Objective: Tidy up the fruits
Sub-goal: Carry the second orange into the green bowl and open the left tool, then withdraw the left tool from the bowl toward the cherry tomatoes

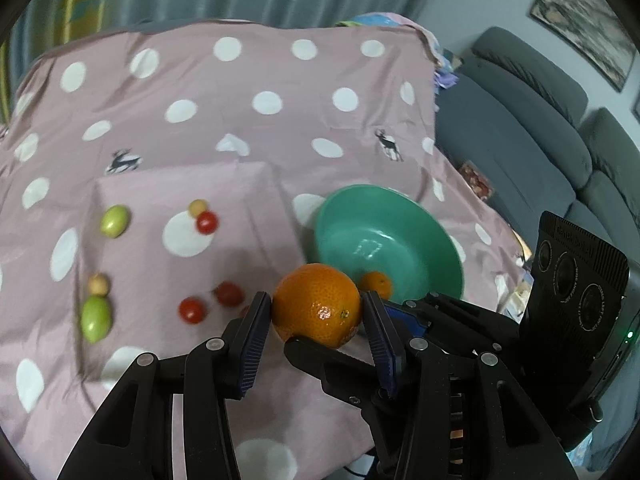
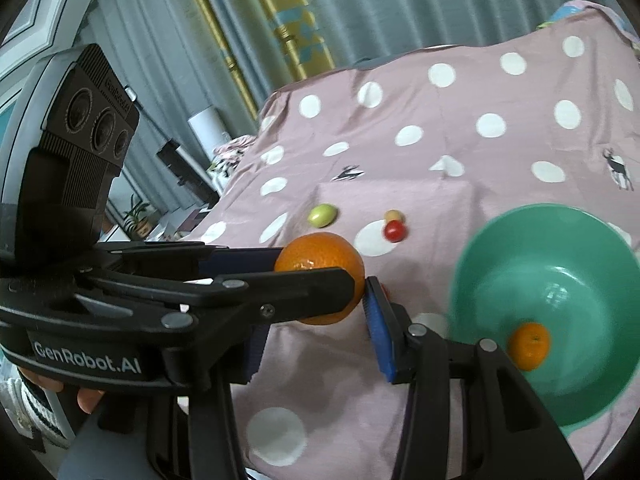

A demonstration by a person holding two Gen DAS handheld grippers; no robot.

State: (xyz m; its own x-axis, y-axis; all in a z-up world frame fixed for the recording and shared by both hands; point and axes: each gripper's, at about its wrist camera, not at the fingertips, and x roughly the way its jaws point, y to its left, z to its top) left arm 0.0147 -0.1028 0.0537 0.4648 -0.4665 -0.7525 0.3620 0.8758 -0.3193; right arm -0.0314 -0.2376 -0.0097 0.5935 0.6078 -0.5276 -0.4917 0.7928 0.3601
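Orange-skinned round mandarin [image 1: 316,304], the big one, sits between both tools and looks clear of the pink dotted cloth [image 1: 240,140]. It's just at 9 o'clock of the green plastic bowl [image 1: 400,216] in the R wrist view.

The left gripper [image 1: 316,296] is clamped on it, w/ blue ribbed pads flat on the fruit at 9 and 3 o'clock in its own view. The right gripper [image 2: 318,292] comes in crosswise: one pad touches the fruit's edge, the other is hidden behind the L tool. Judged to be pinching too, but not certain.

Handling, as a guess:
- Light, w/ a bit of heft for its size.
- Peel is dimpled, so decent friction. The skin is loose and soft, so a hard squeeze bruises or splits it.
- Round, so it rolls once let go.
- Best hold is across the widest part, pads opposite each other, which is approx what the L tool has now.

A smaller orange mandarin [image 1: 376,284] already lies in the bowl, low at 6 o'clock. Set the big one down low rather than drop it, esp. since the bowl looks light and could skid on the cloth.
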